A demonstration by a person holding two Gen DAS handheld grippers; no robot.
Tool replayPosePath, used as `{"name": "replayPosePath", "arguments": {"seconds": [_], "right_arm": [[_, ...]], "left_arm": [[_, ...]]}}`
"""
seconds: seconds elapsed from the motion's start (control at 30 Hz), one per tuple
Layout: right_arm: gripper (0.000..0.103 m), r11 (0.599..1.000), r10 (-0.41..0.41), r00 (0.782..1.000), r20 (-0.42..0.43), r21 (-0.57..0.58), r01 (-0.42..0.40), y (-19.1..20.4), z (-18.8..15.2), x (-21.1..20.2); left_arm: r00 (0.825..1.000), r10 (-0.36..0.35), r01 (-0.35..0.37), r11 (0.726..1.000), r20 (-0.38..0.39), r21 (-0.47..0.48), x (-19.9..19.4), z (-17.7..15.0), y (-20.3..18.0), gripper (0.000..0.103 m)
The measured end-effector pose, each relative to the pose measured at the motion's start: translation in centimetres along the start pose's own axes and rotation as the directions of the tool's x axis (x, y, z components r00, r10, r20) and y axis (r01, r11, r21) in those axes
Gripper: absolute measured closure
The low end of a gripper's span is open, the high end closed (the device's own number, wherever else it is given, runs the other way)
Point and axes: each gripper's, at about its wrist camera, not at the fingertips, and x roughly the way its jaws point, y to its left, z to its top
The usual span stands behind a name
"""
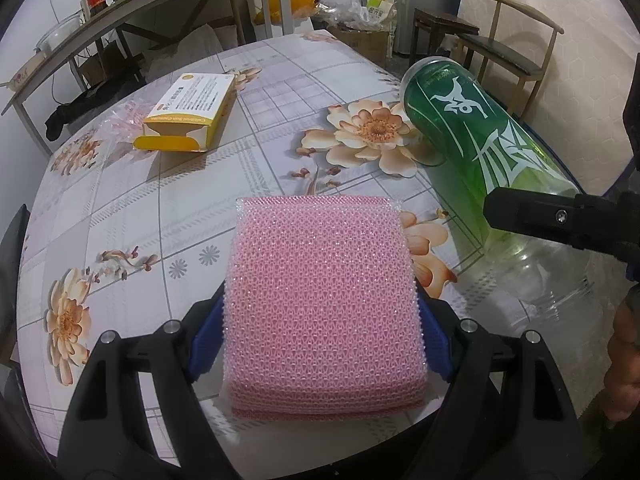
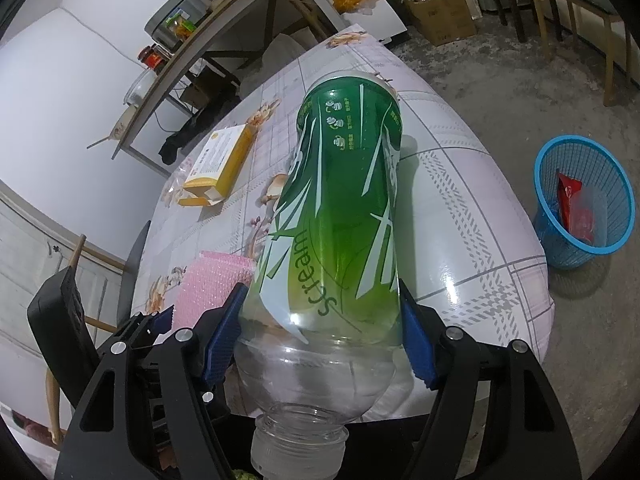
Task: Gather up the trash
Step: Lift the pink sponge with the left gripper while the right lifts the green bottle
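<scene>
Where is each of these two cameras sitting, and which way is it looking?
Left wrist view: on the left gripper, looking down along its blue pads at the pink sponge they clamp; the right gripper's finger shows at right.
Right wrist view: on the right gripper, looking down along the green bottle it clamps, toward the blue basket on the floor.
Shared: sponge, bottle, yellow box, flowered table.

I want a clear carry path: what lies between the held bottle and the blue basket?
In the right wrist view, only the tablecloth's edge, then bare floor, separates the bottle from the blue basket.
</scene>
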Motion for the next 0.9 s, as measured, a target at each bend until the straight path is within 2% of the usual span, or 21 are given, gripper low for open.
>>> {"name": "replayPosePath", "arguments": {"seconds": [0.3, 0.47, 0.7, 0.9], "right_arm": [[0.034, 0.999, 0.026, 1.000, 0.007, 0.020, -0.026, -0.4, 0.0, -0.4], [0.034, 0.992, 0.109, 0.994, 0.014, 0.057, -0.110, -1.1, -0.1, -0.8], [0.034, 0.959, 0.249, 0.968, 0.040, 0.129, -0.252, -2.3, -0.3, -1.5], [0.034, 0.904, 0.362, 0.927, 0.101, 0.204, -0.376, -4.6, -0.4, -2.8]], "left_arm": [[1.000, 0.013, -0.013, 1.000, 0.012, 0.002, -0.4, 0.0, -0.1, 0.026], [1.000, 0.013, -0.012, 1.000, 0.016, -0.012, -0.6, 0.0, 0.1, 0.026], [0.999, -0.009, 0.010, 0.999, 0.033, -0.030, -1.6, 0.6, 0.1, 0.026], [0.994, -0.097, 0.099, 0.995, 0.049, -0.027, -2.4, 2.7, -1.2, 0.026]]}}
